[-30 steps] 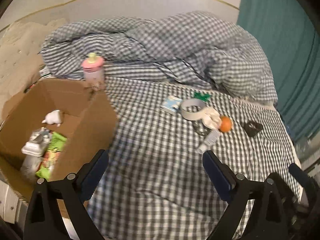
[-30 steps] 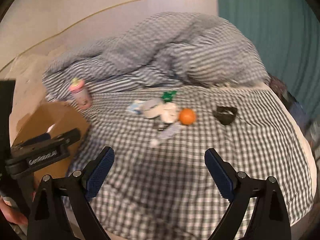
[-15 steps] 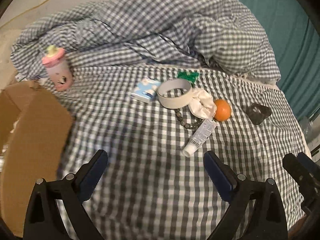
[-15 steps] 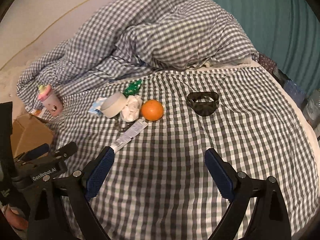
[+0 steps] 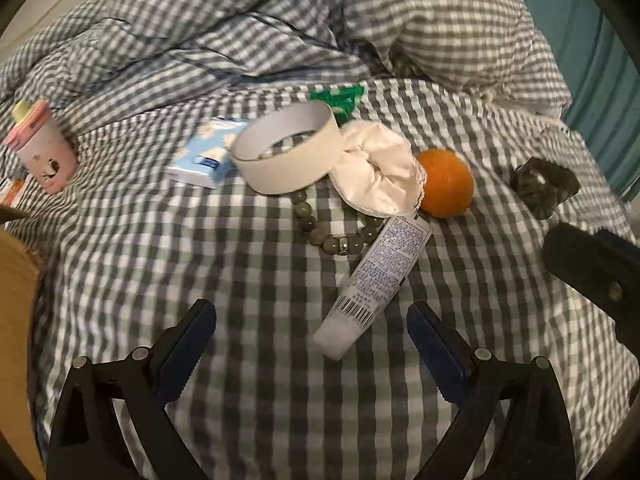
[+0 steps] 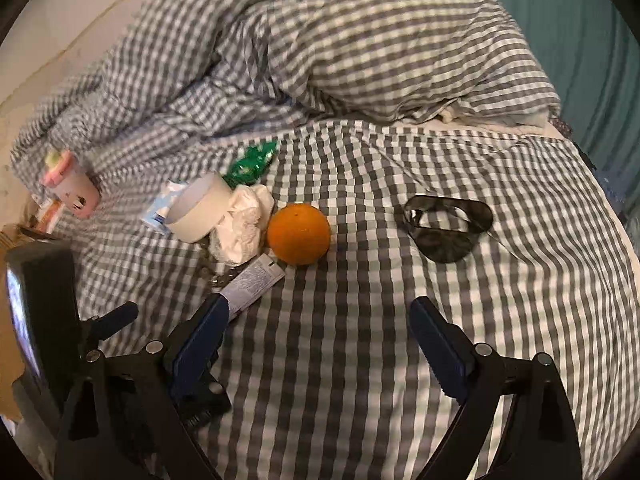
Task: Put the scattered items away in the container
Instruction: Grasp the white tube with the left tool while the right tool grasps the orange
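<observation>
Scattered on the checked bedsheet lie a white tube (image 5: 374, 276) (image 6: 250, 283), an orange (image 5: 445, 188) (image 6: 298, 234), a white crumpled cloth (image 5: 376, 172) (image 6: 244, 222), a white tape roll (image 5: 290, 147) (image 6: 199, 207), a bead bracelet (image 5: 332, 240), a blue tissue pack (image 5: 208, 151), a green wrapper (image 5: 338, 98) (image 6: 251, 162), a dark hair tie (image 5: 546, 186) (image 6: 448, 224) and a pink cup (image 5: 42, 146) (image 6: 72, 190). My left gripper (image 5: 312, 338) is open just short of the tube. My right gripper (image 6: 320, 330) is open, in front of the orange.
The cardboard box's brown edge (image 5: 14, 320) shows at the far left. A bunched checked duvet (image 6: 340, 52) fills the back of the bed. A teal curtain (image 6: 592, 20) hangs at the right. The other gripper's body (image 6: 44, 320) sits at the right wrist view's left.
Both grippers have swung away from the box and moved closer to the pile of items, which now looks larger. The box has slid almost out of view. Both stayed open.
</observation>
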Motion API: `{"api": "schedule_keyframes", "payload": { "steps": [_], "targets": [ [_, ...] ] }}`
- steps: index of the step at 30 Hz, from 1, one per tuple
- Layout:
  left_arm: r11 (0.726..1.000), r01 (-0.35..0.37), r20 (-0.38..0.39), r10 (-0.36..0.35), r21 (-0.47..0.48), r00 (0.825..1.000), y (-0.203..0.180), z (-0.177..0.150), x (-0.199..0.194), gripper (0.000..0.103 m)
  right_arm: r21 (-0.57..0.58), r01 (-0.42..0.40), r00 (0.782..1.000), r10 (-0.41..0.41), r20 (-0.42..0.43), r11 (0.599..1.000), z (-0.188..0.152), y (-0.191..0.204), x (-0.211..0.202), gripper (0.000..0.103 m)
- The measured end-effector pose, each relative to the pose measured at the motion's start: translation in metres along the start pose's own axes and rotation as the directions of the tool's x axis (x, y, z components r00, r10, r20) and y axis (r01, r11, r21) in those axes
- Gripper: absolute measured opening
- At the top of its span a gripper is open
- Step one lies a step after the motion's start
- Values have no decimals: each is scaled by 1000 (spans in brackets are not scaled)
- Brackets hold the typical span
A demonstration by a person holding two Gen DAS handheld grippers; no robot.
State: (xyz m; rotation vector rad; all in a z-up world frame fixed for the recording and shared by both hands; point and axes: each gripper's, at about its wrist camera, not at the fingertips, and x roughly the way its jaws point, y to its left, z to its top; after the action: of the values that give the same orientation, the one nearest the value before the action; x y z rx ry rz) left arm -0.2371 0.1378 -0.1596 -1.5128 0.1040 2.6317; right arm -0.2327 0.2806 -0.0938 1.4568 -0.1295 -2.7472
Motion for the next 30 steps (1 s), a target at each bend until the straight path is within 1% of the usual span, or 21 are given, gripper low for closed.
{"api": "schedule_keyframes", "payload": {
  "steps": [7, 12, 14, 15, 16, 17, 19, 20, 21, 22, 23, 24, 25, 27, 30],
  "targets": [
    [999, 36, -14, -36, 7, 999, -6, 1, 23, 99, -51, -4, 999, 2, -46, 999, 18, 7, 42, 91],
    [998, 55, 23, -56, 18, 998, -7, 3, 26, 99, -60, -41, 997, 37, -65, 997, 30, 12, 71, 91],
    [998, 59, 29, -59, 20, 998, -7, 3, 27, 99, -60, -42, 996, 38, -75, 997, 35, 13, 82, 86],
    [998, 61, 30, -62, 26, 998, -8, 2, 27, 96, -60, -45, 996, 40, -85, 997, 38, 14, 89, 84],
    [997, 68, 29, -69, 36, 997, -9, 2, 27, 91, -54, -54, 994, 48, -96, 997, 40, 14, 95, 77],
    [996, 80, 31, -81, 45, 996, -9, 2, 26, 89, -46, -60, 993, 55, -108, 997, 41, 13, 100, 70],
    [994, 91, 31, -93, 54, 995, -10, 2, 25, 84, -19, -76, 988, 73, -134, 997, 42, 10, 111, 65],
    [994, 95, 30, -97, 55, 995, -10, 2, 24, 83, -12, -73, 988, 71, -140, 997, 42, 8, 114, 60],
    [993, 100, 31, -102, 56, 994, -10, 2, 23, 78, -12, -65, 988, 63, -138, 998, 41, 7, 115, 58],
    [992, 107, 35, -109, 60, 993, -10, 2, 21, 65, -13, -65, 989, 63, -135, 998, 41, 7, 113, 58],
    [990, 122, 37, -125, 67, 992, -11, 2, 18, 54, -9, -69, 989, 68, -135, 998, 41, 6, 112, 57],
    [987, 141, 34, -143, 75, 989, -13, 2, 15, 39, 2, -73, 988, 73, -134, 997, 40, 4, 110, 57],
    [986, 143, 30, -146, 86, 989, -15, 2, 13, 33, 10, -77, 988, 78, -134, 997, 39, 2, 107, 57],
    [984, 133, 26, -137, 116, 990, -21, 1, 10, 30, 26, -84, 988, 87, -128, 996, 36, -3, 100, 57],
    [983, 145, 19, -148, 117, 989, -22, 1, 6, 28, 46, -83, 990, 87, -113, 996, 31, -12, 86, 57]
  ]
}}
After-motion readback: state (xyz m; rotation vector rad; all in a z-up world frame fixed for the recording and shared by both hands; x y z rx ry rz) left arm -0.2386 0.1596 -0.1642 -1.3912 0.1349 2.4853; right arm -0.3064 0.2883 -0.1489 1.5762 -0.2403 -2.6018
